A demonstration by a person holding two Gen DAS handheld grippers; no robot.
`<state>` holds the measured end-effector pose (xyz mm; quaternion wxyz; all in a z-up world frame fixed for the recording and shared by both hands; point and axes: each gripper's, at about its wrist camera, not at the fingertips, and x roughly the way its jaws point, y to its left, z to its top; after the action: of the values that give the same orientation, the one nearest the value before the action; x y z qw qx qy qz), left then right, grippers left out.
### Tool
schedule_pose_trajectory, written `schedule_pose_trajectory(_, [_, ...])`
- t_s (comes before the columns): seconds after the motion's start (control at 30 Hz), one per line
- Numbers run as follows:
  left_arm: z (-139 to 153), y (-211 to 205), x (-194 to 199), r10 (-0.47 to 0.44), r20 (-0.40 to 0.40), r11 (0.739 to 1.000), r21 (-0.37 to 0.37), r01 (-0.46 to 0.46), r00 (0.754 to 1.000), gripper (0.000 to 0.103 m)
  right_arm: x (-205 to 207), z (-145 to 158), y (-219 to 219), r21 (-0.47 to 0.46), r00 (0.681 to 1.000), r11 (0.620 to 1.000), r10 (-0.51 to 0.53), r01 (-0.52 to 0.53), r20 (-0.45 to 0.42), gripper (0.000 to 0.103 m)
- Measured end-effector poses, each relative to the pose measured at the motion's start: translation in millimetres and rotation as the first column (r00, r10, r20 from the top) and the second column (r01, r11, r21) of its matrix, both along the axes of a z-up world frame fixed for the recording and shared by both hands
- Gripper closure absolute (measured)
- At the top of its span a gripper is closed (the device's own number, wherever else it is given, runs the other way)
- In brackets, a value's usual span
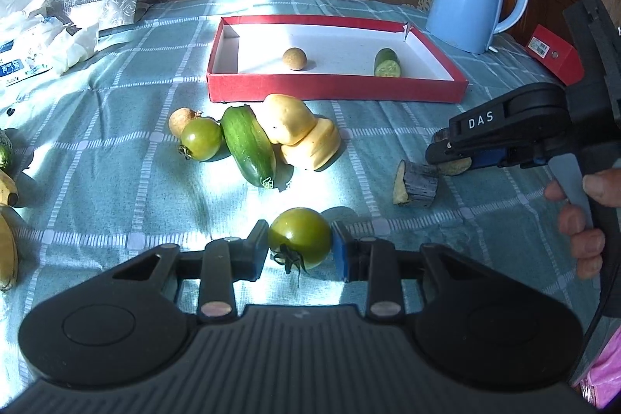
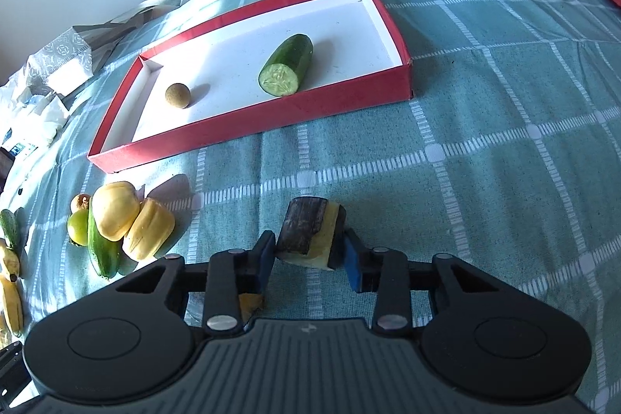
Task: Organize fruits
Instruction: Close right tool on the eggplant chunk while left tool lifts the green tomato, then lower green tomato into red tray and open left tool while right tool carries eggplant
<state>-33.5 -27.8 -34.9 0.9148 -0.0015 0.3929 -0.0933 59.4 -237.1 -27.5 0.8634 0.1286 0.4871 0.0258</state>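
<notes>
Hard sunlight patches, glare on tablecloth (image 1: 116, 142), sharp shadows, fisheye-bent edges

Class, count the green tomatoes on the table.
2: one green tomato between the left tongs, another green tomato beside the whole cucumber. Others may be hidden.

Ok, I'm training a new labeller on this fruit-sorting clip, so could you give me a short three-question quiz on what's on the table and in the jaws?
1. True or false: the right gripper's jaws are empty.
2. What is in the left gripper's jaws? A) banana B) green tomato C) kettle
3. Which two items lie in the red box?
Key: 1 false, they clamp a dark-skinned chunk. 2 B. 3 a cut cucumber and a round brown fruit.
</notes>
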Motion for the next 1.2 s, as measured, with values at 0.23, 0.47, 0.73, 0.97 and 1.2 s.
schedule_pose_trajectory(0.23, [3, 2, 3, -0.003, 0.011, 1.0, -0.007, 0.003, 1.0, 0.073, -2, 4, -3, -0.003, 1.0, 1.0, 0.015, -0.015, 0.009, 0.068])
schedule_pose_trajectory(0.47, [21, 0, 22, -0.01, 0.062, 1.0, -0.024, 0.011, 0.998, 0.073, -15, 35, -16, -0.067, 0.991, 0.997, 0.047, -0.039, 0.125, 0.068])
schedule_pose_trajectory(0.73, [45, -17, 71, -0.036, 0.134, 0.999, -0.022, 0.039, 0.99, 0.073, -36, 47, -23, -0.134, 0.976, 0.988, 0.099, -0.073, 0.196, 0.068])
schedule_pose_trajectory(0.97, [44, -47, 145, -0.066, 0.142, 0.998, 0.01, 0.065, 0.988, 0.072, -44, 55, -30, -0.184, 0.963, 0.979, 0.131, -0.088, 0.234, 0.068])
schedule_pose_trajectory(1.2, [24, -71, 203, -0.063, 0.104, 0.998, 0.037, 0.059, 0.993, 0.072, -38, 53, -44, -0.186, 0.964, 0.978, 0.132, -0.089, 0.232, 0.068])
